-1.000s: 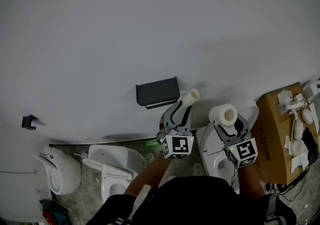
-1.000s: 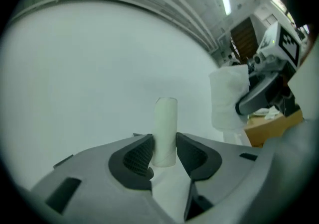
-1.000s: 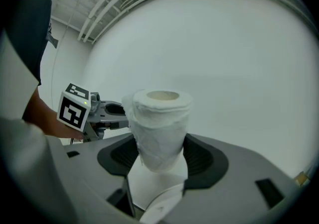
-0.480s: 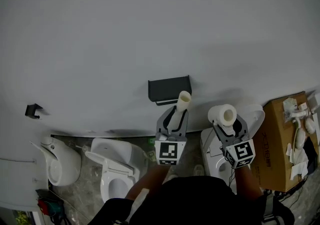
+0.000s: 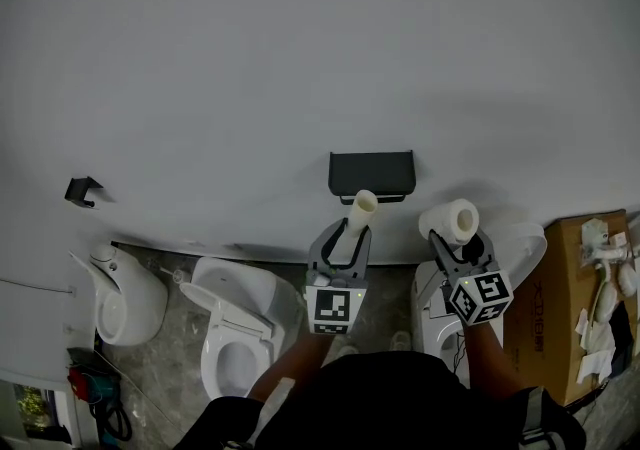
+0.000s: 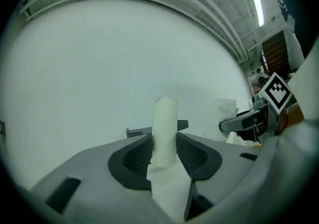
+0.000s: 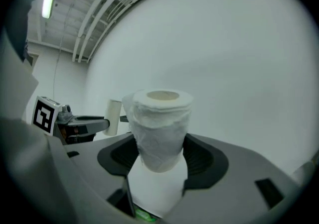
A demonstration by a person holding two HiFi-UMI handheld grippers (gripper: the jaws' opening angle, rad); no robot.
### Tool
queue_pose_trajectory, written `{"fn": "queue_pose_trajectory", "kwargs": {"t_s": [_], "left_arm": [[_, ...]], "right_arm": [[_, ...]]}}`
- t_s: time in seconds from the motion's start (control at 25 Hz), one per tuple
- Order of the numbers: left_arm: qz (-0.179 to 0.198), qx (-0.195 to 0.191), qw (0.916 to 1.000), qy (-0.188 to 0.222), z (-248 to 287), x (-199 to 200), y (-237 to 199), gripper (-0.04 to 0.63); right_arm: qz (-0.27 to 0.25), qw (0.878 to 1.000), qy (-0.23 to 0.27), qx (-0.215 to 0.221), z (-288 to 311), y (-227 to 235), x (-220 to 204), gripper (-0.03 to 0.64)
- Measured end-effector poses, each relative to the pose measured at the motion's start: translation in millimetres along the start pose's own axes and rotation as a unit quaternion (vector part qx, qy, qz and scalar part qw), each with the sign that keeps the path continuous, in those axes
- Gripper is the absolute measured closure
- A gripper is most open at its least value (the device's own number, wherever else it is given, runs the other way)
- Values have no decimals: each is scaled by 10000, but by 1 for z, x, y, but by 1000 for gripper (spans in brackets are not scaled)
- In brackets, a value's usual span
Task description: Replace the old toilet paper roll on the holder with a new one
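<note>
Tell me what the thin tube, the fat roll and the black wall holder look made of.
Thin tube: likely cardboard, smooth, matte, hollow end.
Fat roll: soft tissue paper, crinkled wraps.
Black wall holder: matte black, metal or plastic; can't tell.

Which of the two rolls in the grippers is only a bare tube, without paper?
The cardboard tube in the left gripper: slim and smooth. The toilet paper roll in the right gripper is thick with paper.

Matt black holder (image 5: 371, 174), soft crinkled paper roll (image 7: 160, 123), smooth cardboard tube (image 6: 164, 128)
</note>
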State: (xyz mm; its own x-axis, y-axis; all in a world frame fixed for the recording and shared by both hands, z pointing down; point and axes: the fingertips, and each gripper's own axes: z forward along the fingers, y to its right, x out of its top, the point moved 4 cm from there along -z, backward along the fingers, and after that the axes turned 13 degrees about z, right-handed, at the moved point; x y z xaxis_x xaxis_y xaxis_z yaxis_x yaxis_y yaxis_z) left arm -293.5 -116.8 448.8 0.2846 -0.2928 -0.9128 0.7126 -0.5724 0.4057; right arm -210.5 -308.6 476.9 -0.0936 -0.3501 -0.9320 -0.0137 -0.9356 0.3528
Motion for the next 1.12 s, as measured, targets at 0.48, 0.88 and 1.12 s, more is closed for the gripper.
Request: {"fn": "queue_pose_trajectory", "kwargs": {"t_s": [0.48, 0.88, 1.12], "left_arm": [[4, 472, 9984, -323, -29, -21, -26, 443], [47, 722, 9959, -535, -43, -33, -38, 443], [52, 758, 9953, -596, -46, -38, -42, 443]], "right_arm": [[2811, 9577, 136, 607, 41, 21, -22, 348], [4612, 8834, 361, 753, 68, 38, -36, 348], [5297, 8419, 547, 870, 82, 31, -48, 348]]}}
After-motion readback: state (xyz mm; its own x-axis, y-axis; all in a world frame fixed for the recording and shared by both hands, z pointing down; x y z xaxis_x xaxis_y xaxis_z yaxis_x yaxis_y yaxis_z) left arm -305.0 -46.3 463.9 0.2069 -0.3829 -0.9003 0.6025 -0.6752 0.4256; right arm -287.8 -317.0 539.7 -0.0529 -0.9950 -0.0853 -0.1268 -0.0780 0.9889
